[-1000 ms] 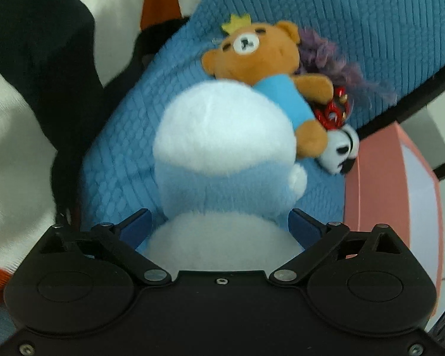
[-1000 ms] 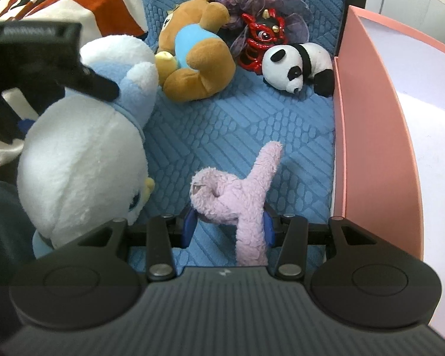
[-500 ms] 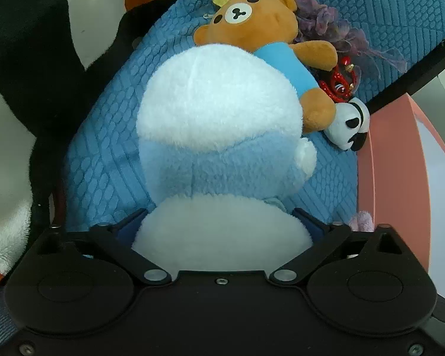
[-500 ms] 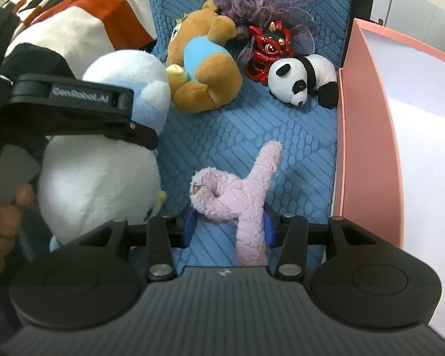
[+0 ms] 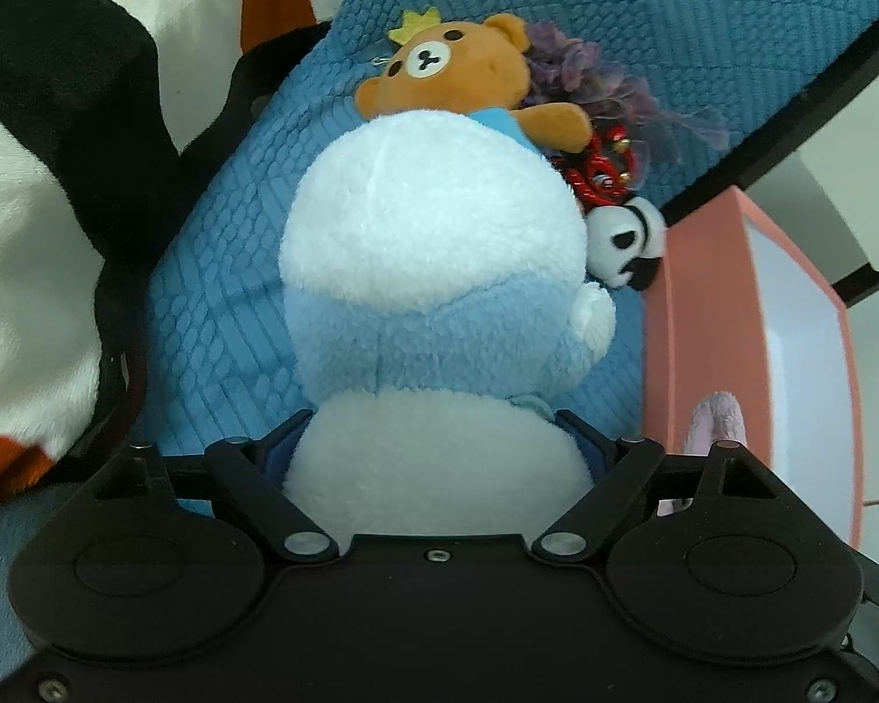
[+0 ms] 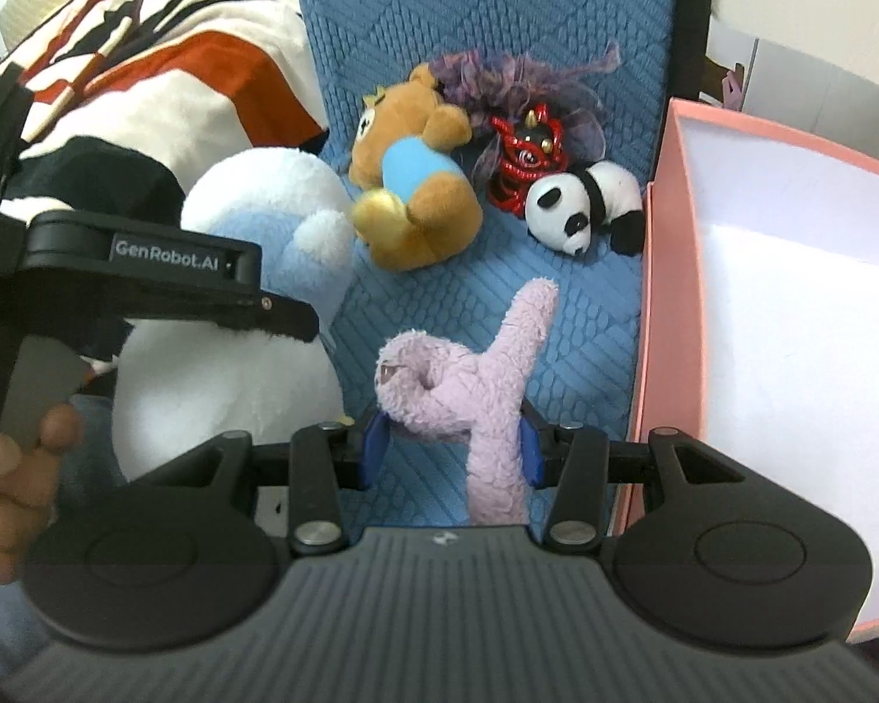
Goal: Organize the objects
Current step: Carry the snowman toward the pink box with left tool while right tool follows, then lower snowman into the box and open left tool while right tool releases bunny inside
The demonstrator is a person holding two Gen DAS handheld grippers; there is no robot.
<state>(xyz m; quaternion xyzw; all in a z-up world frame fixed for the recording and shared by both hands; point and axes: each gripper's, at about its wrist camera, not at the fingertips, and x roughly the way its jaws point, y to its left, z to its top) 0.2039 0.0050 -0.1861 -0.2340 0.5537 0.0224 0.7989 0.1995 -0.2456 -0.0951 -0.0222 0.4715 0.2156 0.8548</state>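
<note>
Left gripper (image 5: pixel 439 445): jaws closing round the soft penguin (image 5: pixel 433 269), low on its body.
Right gripper (image 6: pixel 448 445): clamps the limp pink toy (image 6: pixel 469 386) beside the box (image 6: pixel 650 322).

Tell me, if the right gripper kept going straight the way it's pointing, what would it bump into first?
Probably the blue quilted cushion. The right gripper, shut on the pink plush toy, points down at bare cushion, so the toy's tip would likely touch first. The panda lies farther ahead, but depth is hard to judge.
</note>
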